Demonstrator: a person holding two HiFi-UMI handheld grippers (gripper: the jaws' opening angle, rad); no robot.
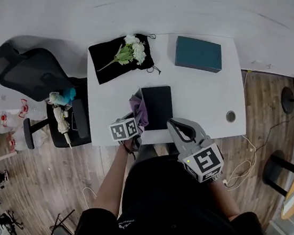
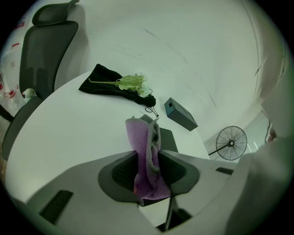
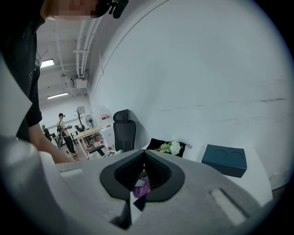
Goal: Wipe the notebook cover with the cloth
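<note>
A black notebook (image 1: pixel 157 106) lies flat near the front edge of the white table (image 1: pixel 203 95). A purple cloth (image 1: pixel 139 110) rests against its left edge. My left gripper (image 1: pixel 136 120) is shut on that cloth. In the left gripper view the cloth (image 2: pixel 146 151) stands up between the jaws of the left gripper (image 2: pixel 149 158), with the notebook (image 2: pixel 168 139) just behind it. My right gripper (image 1: pixel 171 123) hovers at the notebook's near right corner, shut and holding nothing. In the right gripper view the jaw tips of the right gripper (image 3: pixel 144 153) meet, and a bit of cloth (image 3: pixel 141 188) shows below them.
A teal box (image 1: pixel 198 54) sits at the table's far right. A black bag (image 1: pixel 103 60) with white flowers (image 1: pixel 133 49) lies at the far left. A round cable hole (image 1: pixel 231 116) is at the right. An office chair (image 1: pixel 34 75) stands to the left. A fan (image 2: pixel 231 143) stands on the floor.
</note>
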